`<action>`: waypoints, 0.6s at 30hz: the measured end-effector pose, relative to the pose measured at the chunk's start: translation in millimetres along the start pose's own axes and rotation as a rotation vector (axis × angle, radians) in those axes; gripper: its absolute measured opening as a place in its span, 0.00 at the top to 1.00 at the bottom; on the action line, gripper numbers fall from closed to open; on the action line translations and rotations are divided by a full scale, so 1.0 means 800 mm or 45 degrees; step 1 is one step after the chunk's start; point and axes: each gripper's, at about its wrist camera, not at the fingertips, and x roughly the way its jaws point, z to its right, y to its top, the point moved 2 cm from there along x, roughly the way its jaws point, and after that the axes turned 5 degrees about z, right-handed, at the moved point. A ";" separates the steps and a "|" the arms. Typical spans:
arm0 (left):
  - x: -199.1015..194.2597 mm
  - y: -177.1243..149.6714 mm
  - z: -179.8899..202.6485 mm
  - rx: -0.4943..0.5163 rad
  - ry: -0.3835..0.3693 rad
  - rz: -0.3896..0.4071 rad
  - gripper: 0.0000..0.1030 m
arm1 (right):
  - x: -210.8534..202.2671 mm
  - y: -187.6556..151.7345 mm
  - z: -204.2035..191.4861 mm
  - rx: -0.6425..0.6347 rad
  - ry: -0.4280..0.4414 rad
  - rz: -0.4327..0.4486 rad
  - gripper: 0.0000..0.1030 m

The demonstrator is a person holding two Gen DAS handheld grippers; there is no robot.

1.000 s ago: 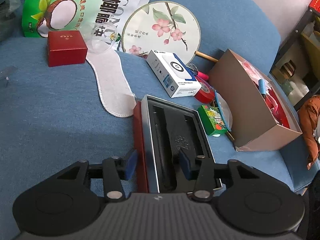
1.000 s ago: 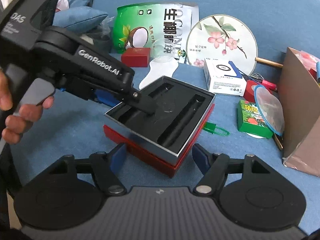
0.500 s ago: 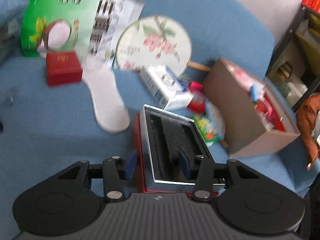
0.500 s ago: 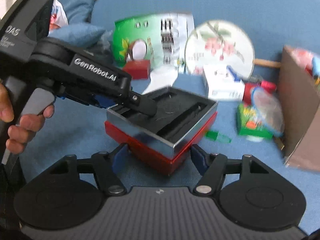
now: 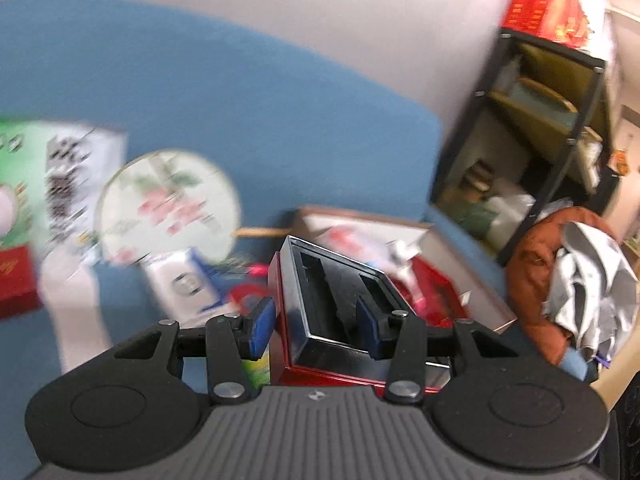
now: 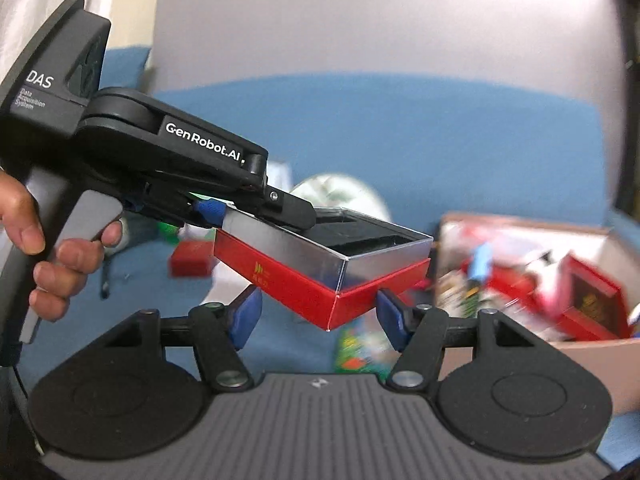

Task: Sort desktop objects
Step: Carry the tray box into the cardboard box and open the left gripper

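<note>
My left gripper (image 5: 316, 330) is shut on the left wall of an open red gift box with a silver rim and black insert (image 5: 340, 300). It holds the box tilted in the air above the blue surface. In the right wrist view the box (image 6: 320, 264) hangs in the left gripper (image 6: 248, 212), over my right gripper (image 6: 318, 316), which is open and empty just below the box's lower corner. The cardboard sorting box (image 6: 536, 276) with several items inside stands to the right.
On the blue surface lie a round floral fan (image 5: 168, 204), a white HP box (image 5: 184, 284), a green coconut bag (image 5: 24, 176), a small red box (image 5: 16, 280) and a green packet (image 6: 356, 348). A dark shelf (image 5: 532, 120) stands at the right.
The left gripper has lifted the red gift box off the surface and carried it up and right toward the cardboard box. The right gripper has followed beneath it, still open.
</note>
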 end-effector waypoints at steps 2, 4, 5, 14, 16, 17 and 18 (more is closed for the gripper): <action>0.009 0.005 0.019 0.021 -0.042 0.019 0.55 | -0.010 0.008 0.015 -0.008 -0.048 0.031 0.40; 0.023 0.010 0.037 0.041 -0.077 0.026 0.55 | -0.019 0.014 0.030 -0.021 -0.098 0.058 0.40; 0.030 0.011 0.046 0.046 -0.092 0.025 0.55 | -0.022 0.015 0.037 -0.024 -0.119 0.066 0.40; 0.117 0.008 0.114 0.072 -0.223 -0.001 0.55 | -0.040 0.015 0.120 -0.036 -0.307 0.069 0.40; 0.143 0.002 0.126 0.066 -0.233 -0.021 0.55 | -0.033 0.012 0.145 -0.023 -0.338 0.051 0.40; 0.155 -0.001 0.132 0.069 -0.235 -0.027 0.55 | -0.030 0.006 0.155 -0.017 -0.353 0.037 0.40; 0.170 -0.004 0.138 0.072 -0.236 -0.034 0.55 | -0.026 0.001 0.167 -0.010 -0.366 0.021 0.40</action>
